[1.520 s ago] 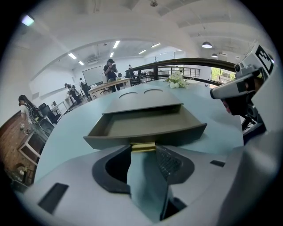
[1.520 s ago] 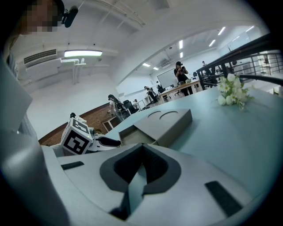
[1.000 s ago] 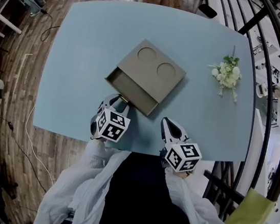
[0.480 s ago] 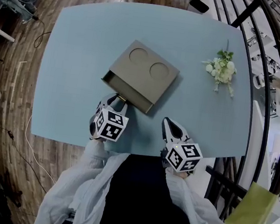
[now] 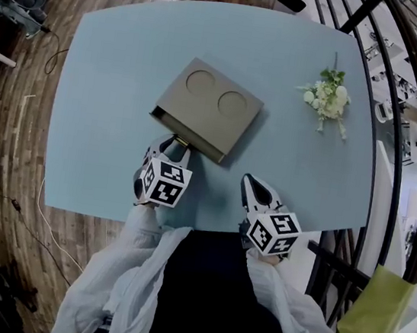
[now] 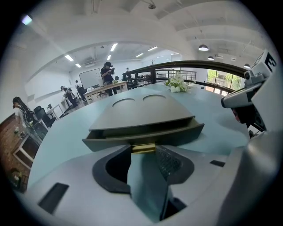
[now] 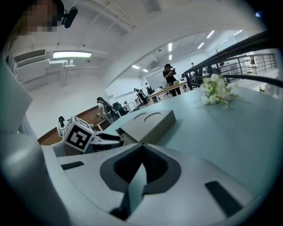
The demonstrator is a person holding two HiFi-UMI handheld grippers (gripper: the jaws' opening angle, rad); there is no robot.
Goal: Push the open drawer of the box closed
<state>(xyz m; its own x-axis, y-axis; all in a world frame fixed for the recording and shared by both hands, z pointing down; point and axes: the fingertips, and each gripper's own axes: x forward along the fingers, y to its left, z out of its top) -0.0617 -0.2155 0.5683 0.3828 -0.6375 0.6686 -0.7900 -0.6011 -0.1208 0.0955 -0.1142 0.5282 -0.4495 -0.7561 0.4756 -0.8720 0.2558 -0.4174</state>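
Observation:
A flat grey-brown box (image 5: 207,108) with two round recesses in its lid lies on the light blue table (image 5: 114,72). Its drawer (image 6: 146,136) sticks out only a little toward me. My left gripper (image 5: 173,143) is at the drawer front, its fingertips closed on the small gold handle (image 6: 143,148) from both sides. My right gripper (image 5: 251,182) hovers near the table's front edge, right of the box and apart from it, shut and empty. In the right gripper view the box (image 7: 148,121) lies ahead and the left gripper's marker cube (image 7: 79,134) beside it.
A bunch of white flowers (image 5: 326,98) lies at the table's far right. A dark curved railing (image 5: 403,151) runs along the table's right side. Wooden floor, cables and chairs are to the left. People stand far off in the room.
The left gripper has moved forward with the handle and the drawer has slid most of the way into the box. The right gripper has stayed in place.

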